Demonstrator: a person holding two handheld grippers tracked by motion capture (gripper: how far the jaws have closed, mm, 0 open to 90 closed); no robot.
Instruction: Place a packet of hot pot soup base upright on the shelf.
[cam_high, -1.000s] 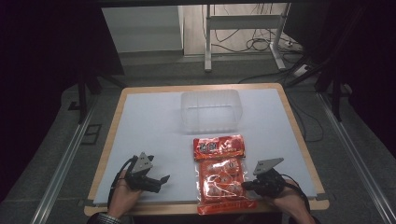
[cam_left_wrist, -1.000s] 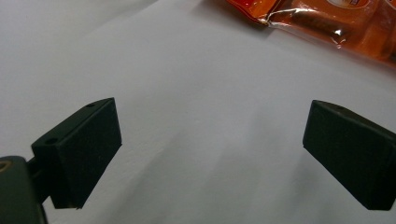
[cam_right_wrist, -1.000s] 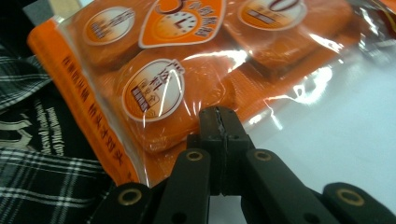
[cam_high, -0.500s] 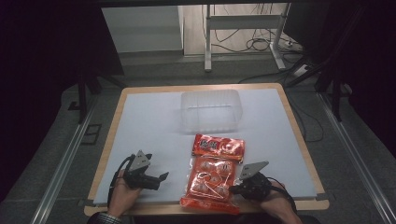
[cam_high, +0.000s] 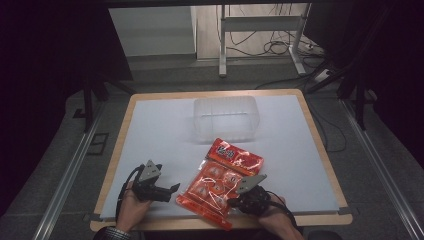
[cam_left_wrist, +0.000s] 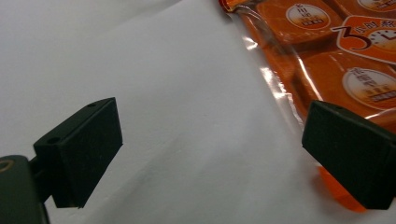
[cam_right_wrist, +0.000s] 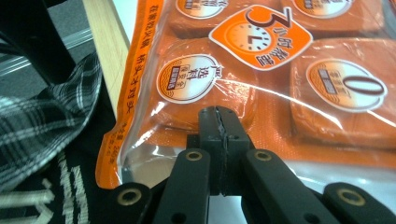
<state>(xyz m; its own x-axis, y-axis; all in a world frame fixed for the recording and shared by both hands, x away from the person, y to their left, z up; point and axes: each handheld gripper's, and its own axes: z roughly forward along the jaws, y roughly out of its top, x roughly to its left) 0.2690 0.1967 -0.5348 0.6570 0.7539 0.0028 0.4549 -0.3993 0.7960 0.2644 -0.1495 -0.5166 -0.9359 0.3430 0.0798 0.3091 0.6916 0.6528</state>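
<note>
An orange snack bag (cam_high: 216, 181) with several wrapped pieces lies slanted on the white table top (cam_high: 160, 135), its lower end at the front edge. My right gripper (cam_high: 233, 202) is shut on the bag's clear lower border. In the right gripper view the jaws (cam_right_wrist: 219, 117) meet on the film, with the bag (cam_right_wrist: 261, 60) spread out beyond them. My left gripper (cam_high: 172, 188) rests just left of the bag, open. In the left gripper view its jaws (cam_left_wrist: 210, 130) stand wide over bare table, and the bag's edge (cam_left_wrist: 336, 60) lies by the right jaw.
A clear plastic container (cam_high: 225, 117) stands at the table's far middle. The table has a wooden rim (cam_high: 118, 155). Metal rails run along both sides on the floor. A plaid garment (cam_right_wrist: 42, 116) hangs just off the front edge beside the bag.
My right gripper has moved left along the front edge with the bag in it. The bag's lower end swung left, so it now lies slanted. The left gripper has not moved.
</note>
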